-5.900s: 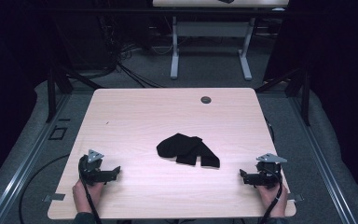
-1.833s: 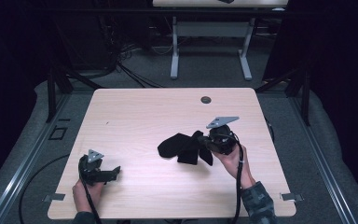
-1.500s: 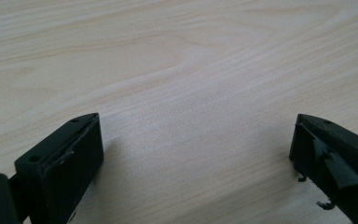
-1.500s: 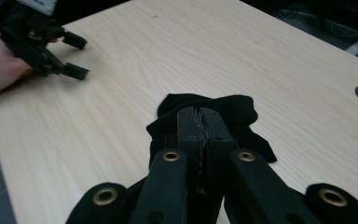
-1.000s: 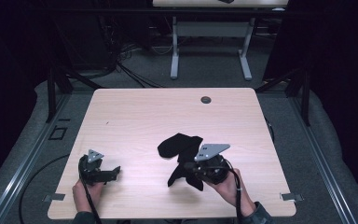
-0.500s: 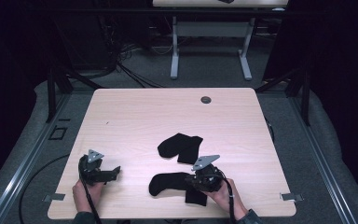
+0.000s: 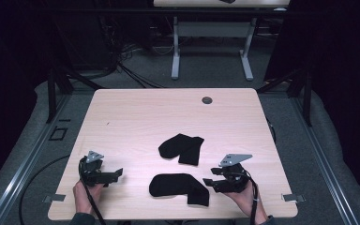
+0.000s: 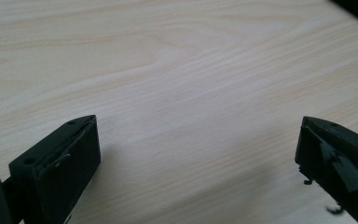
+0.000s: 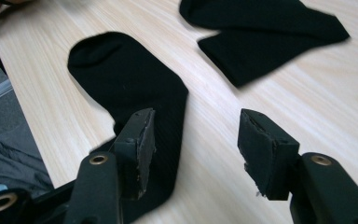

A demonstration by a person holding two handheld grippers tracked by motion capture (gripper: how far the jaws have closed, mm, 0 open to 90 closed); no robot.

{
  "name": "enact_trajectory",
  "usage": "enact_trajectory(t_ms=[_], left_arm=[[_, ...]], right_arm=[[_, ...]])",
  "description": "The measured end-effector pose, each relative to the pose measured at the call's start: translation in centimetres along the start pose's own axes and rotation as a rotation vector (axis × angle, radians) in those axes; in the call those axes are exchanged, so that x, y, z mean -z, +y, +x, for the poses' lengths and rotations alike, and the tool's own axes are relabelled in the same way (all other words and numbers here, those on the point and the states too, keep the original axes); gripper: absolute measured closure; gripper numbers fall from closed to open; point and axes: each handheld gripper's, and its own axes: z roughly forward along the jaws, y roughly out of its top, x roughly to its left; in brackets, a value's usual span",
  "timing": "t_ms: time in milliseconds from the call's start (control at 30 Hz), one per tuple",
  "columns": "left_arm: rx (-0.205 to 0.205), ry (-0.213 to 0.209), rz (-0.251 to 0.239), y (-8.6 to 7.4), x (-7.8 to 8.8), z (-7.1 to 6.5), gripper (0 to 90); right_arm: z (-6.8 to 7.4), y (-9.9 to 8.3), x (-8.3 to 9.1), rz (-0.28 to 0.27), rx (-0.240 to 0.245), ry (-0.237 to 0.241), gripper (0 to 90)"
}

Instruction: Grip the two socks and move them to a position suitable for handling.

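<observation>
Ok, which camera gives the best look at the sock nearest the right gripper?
The high view: the near sock lies whole and flat. The right gripper view shows it closer but cut off behind the left pad. The left gripper view shows bare table.

A black sock [image 7: 180, 186] lies flat and spread near the table's [image 7: 136, 112] front edge, toe to the left, cuff bent toward that edge, while a second black sock [image 7: 182, 148] lies folded just behind it, near the table's middle, apart.
</observation>
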Motion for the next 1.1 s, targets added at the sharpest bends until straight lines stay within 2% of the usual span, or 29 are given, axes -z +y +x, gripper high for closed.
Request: enact_trajectory(t_ms=[33,133,200,300,467,600,800,967,1067,1100], left_arm=[[-0.014,-0.002,0.000,0.2,0.2,-0.5,0.3],[-0.049,-0.031,0.004,1.0,0.5,-2.4,0.3],[-0.088,-0.051,0.013,1.4,0.5,-3.9,0.3],[-0.126,-0.070,0.018,1.8,0.4,-5.7,0.0],[-0.160,-0.126,0.028,2.0,0.0,-8.3,0.0],[-0.159,-0.171,0.057,1.9,-0.5,-9.9,1.2],[-0.200,-0.188,0.081,1.6,-1.2,-11.2,15.4],[-0.218,-0.212,0.106,1.6,-1.3,-11.9,19.4],[-0.234,-0.215,0.116,1.5,-1.5,-12.3,21.1],[-0.227,-0.213,0.111,1.5,-1.6,-12.5,21.7]], right_arm=[[-0.1,-0.3,0.2,0.002,-0.020,-0.005,45.1],[0.0,-1.1,0.4,0.018,-0.035,-0.022,44.5],[0.0,-1.5,0.3,0.030,-0.046,-0.029,42.7],[0.2,-2.1,0.0,0.046,-0.066,-0.029,37.1],[0.9,-2.9,-0.7,0.077,-0.083,-0.040,29.6],[1.4,-3.4,-1.5,0.100,-0.091,-0.042,28.9],[2.0,-3.7,-2.0,0.108,-0.092,-0.030,34.6],[2.1,-3.7,-2.2,0.123,-0.078,-0.034,38.2],[2.3,-3.7,-2.4,0.129,-0.074,-0.034,40.3],[2.3,-3.7,-2.4,0.134,-0.070,-0.039,41.2]])
